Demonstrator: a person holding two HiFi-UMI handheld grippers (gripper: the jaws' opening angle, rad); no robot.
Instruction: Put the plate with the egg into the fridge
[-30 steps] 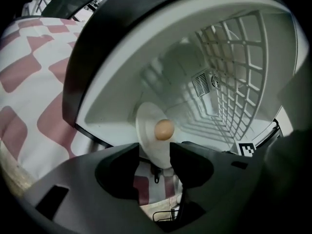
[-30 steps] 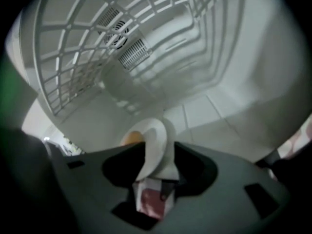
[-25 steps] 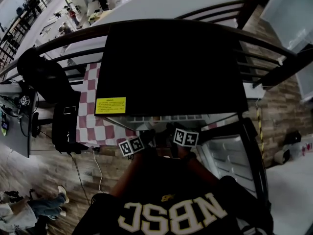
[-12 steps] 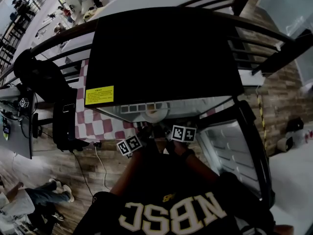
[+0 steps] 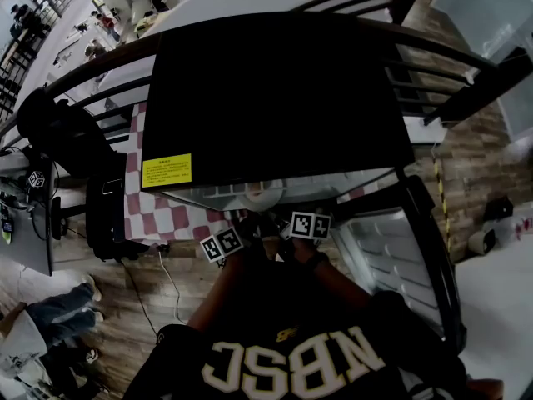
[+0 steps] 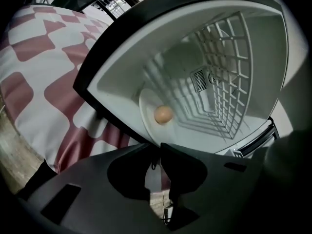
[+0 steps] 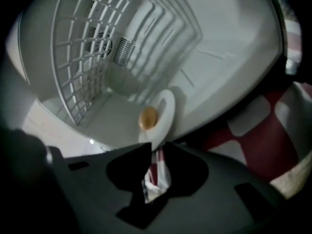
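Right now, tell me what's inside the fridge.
A plate with an egg, a wire rack, a back vent. What lies under the plate is covered.

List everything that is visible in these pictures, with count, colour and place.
fridge: one, black outside, white inside, centre, door open.
wire shelf: one, white, inside the fridge.
plate: one, white, on the fridge floor.
egg: one, light brown, on the plate.
cloth: one, red and white checked, left of the fridge.
label: one, yellow, on the fridge top.
people: several, far away, upper left.
left tool: one, dark, tips at the plate's rim; jaws have just been closing, narrow gap, grip unclear.
right tool: one, dark, likewise at the rim, jaws just closing, grip unclear.
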